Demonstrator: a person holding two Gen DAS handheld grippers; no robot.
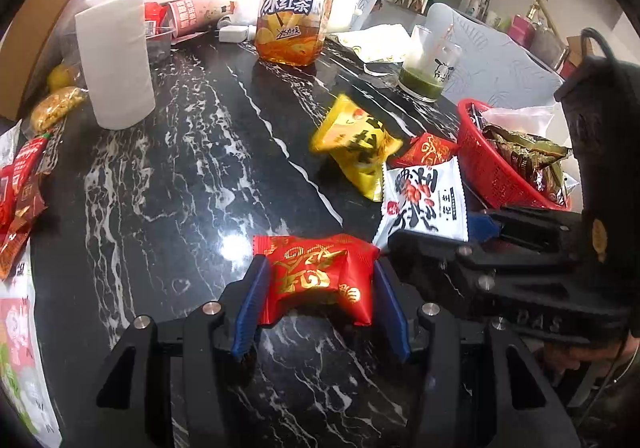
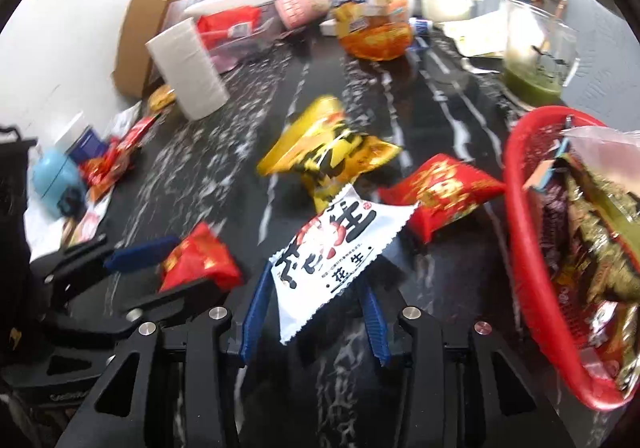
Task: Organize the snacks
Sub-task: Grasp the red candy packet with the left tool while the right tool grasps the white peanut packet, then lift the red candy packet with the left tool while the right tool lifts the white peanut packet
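While the red basket (image 2: 520, 215) at the table's (image 1: 192, 175) right edge holds a heap of foil snack packets under a clear bag, other snacks lie loose beside it — a yellow packet (image 1: 356, 143) and a red one (image 2: 440, 187). The left hand-held gripper (image 1: 320, 284) clamps a red packet (image 1: 320, 272); the right hand-held gripper (image 2: 316, 308) pinches a white peanut packet (image 2: 332, 248).

snack packets (image 1: 360, 145) on table (image 1: 192, 175), left of basket (image 1: 490, 163)
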